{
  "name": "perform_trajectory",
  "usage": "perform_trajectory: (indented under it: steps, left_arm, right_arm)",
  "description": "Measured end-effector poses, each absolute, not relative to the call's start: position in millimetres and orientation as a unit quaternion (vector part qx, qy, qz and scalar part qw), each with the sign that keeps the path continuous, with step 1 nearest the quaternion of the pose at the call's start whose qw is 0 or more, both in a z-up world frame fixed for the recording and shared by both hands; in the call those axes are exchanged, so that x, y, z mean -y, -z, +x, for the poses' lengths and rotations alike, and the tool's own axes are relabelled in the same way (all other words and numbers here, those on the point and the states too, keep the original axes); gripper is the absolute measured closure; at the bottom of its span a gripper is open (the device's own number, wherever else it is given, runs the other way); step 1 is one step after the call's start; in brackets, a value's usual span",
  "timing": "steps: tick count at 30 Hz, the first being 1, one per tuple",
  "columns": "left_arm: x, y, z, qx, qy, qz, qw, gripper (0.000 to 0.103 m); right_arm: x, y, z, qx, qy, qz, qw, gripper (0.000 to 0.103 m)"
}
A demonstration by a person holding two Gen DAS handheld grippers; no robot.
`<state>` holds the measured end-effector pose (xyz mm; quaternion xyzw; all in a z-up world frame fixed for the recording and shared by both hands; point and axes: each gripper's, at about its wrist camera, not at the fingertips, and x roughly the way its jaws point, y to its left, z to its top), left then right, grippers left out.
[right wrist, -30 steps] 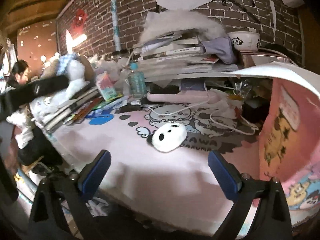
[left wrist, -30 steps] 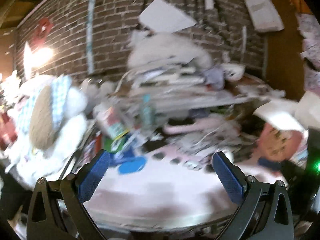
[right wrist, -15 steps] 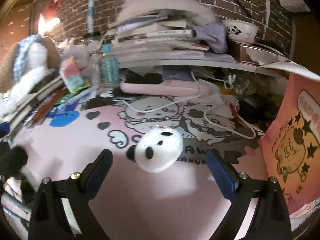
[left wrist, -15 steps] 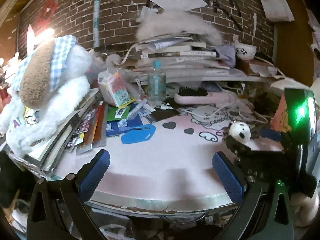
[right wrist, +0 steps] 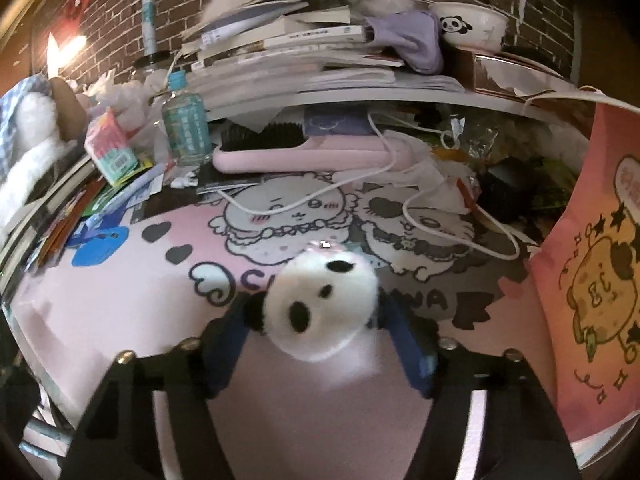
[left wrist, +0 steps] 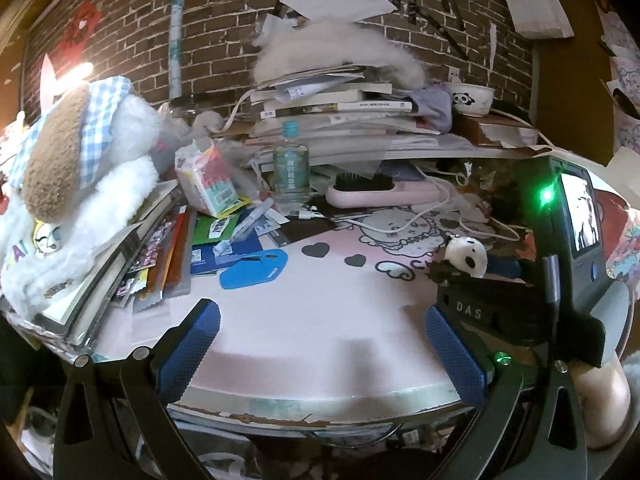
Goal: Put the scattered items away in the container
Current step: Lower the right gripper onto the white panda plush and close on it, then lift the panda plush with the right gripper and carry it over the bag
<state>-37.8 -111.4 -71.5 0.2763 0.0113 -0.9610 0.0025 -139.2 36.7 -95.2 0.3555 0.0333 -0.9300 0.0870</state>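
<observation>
A small fluffy panda head toy (right wrist: 320, 304) sits on the pink cartoon desk mat (right wrist: 120, 300). My right gripper (right wrist: 316, 320) has its blue fingers closed against both sides of the panda. The panda also shows in the left wrist view (left wrist: 466, 256), with the right gripper's black body (left wrist: 480, 312) around it. My left gripper (left wrist: 320, 344) is open and empty, low over the mat's near edge (left wrist: 312, 392). No container is clearly in view.
A blue flat tag (left wrist: 254, 268) and a pile of cards and books (left wrist: 160, 252) lie left. A big plush dog (left wrist: 76, 184) sits on them. A bottle (left wrist: 291, 168), pink hairbrush (right wrist: 304, 152), white cables (right wrist: 440, 216) and stacked books (left wrist: 332, 100) crowd the back. A pink poster (right wrist: 592, 272) stands right.
My right gripper moved forward to the panda and its fingers closed onto it. My left gripper swung right, then steadied, staying open.
</observation>
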Motion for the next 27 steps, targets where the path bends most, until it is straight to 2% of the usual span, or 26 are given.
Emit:
perform_trajectory:
  steps: [2,11,27]
  left_arm:
    - [109.0,71.6,-38.0,-0.011,0.961,0.276,-0.004,0.0]
    - [98.5,72.8,-40.0,-0.006,0.959,0.281,-0.022,0.0]
    - [91.9,72.4,-39.4,-0.003,0.959,0.283,-0.026,0.0]
  right_arm:
    - [-37.5,94.8,-139.4,-0.033,0.93,0.355,0.087,0.051]
    - [-42.5,94.0,-138.0,-0.035,0.931,0.349,0.096,0.064]
    - [-45.5,90.6,-119.3,-0.039,0.929,0.335,0.152,0.071]
